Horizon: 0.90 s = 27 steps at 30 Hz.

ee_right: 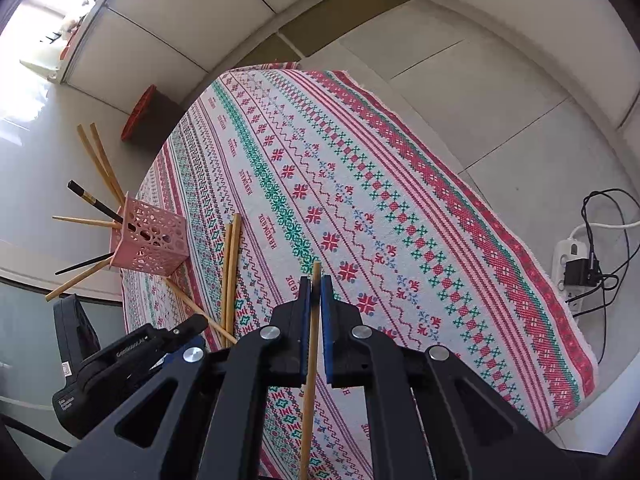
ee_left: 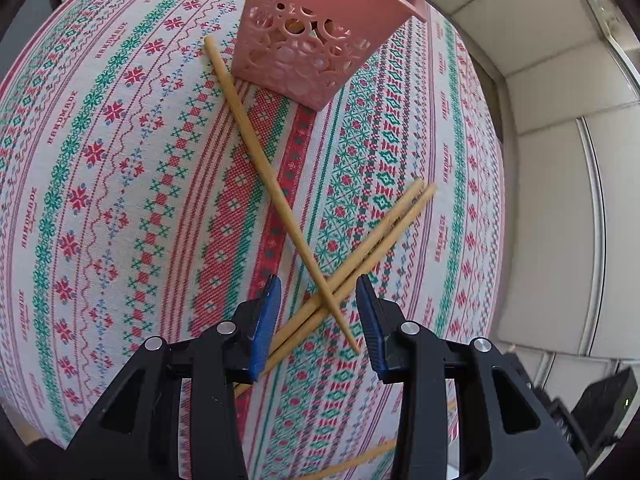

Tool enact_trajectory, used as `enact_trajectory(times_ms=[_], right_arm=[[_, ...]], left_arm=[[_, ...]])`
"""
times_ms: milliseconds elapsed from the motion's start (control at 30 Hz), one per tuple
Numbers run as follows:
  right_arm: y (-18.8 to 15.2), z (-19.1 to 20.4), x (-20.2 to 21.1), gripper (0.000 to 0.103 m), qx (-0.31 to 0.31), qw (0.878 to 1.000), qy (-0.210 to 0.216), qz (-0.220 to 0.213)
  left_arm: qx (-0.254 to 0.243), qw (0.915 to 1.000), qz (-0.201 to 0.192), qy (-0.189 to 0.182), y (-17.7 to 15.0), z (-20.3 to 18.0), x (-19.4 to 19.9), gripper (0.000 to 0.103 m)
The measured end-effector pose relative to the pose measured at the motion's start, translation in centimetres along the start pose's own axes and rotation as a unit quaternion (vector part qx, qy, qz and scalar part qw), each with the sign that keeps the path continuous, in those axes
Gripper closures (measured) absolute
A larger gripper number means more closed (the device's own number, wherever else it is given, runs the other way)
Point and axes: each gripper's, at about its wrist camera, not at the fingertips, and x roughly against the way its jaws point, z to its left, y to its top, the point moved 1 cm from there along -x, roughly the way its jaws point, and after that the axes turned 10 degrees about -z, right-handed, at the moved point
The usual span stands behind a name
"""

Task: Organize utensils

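A counter (ee_right: pixel 360 184) under a cross-stitch patterned cloth (ee_left: pixel 120 184) in red, green and white fills the middle of the room. Around it lies a pale tiled floor (ee_right: pixel 500 92) with dark grout lines. Beyond the counter's far left corner sits a dark box with a red rim (ee_right: pixel 140 116). Further left of the counter, bright daylight pours through a window (ee_right: pixel 36 52). On the floor right of the counter rests a white power strip (ee_right: pixel 568 258) with a black plug and tangled black cables (ee_right: pixel 608 216).
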Motion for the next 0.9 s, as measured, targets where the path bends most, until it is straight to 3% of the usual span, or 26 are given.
enact_trajectory(times_ms=[100, 200, 233, 333, 500, 633, 900], right_arm=[[0.3, -0.7, 0.4, 0.098, 0.0, 1.0, 0.002, 0.0], [0.4, -1.0, 0.8, 0.098, 0.004, 1.0, 0.001, -0.007], [0.5, -1.2, 0.9, 0.098, 0.002, 1.0, 0.004, -0.008], [0.7, -1.5, 0.9, 0.098, -0.008, 1.0, 0.013, -0.003], [0.5, -0.9, 0.9, 0.098, -0.005, 0.999, 0.031, -0.001], [0.1, 0.7, 1.9, 0.098, 0.017, 0.998, 0.055, -0.015], [-1.4, 3.4, 3.4, 0.098, 0.066, 0.994, 0.077, -0.033]], left_arm=[[-0.005, 0.9994, -0.015, 0.031, -0.3, -1.1, -1.3, 0.067], [-0.022, 0.9973, -0.044, 0.055, -1.0, -1.6, -1.3, 0.081], [-0.019, 0.9975, -0.046, 0.05, -1.3, -1.5, -1.1, 0.091], [0.012, 0.9991, -0.031, 0.025, -3.2, 0.6, 0.0, 0.094], [-0.007, 0.9997, -0.013, -0.02, -6.8, 3.8, 4.2, 0.097], [-0.057, 0.9966, -0.028, -0.053, -7.9, 5.0, 8.9, 0.097], [-0.084, 0.9918, -0.079, -0.055, -7.9, 8.1, 15.2, 0.097]])
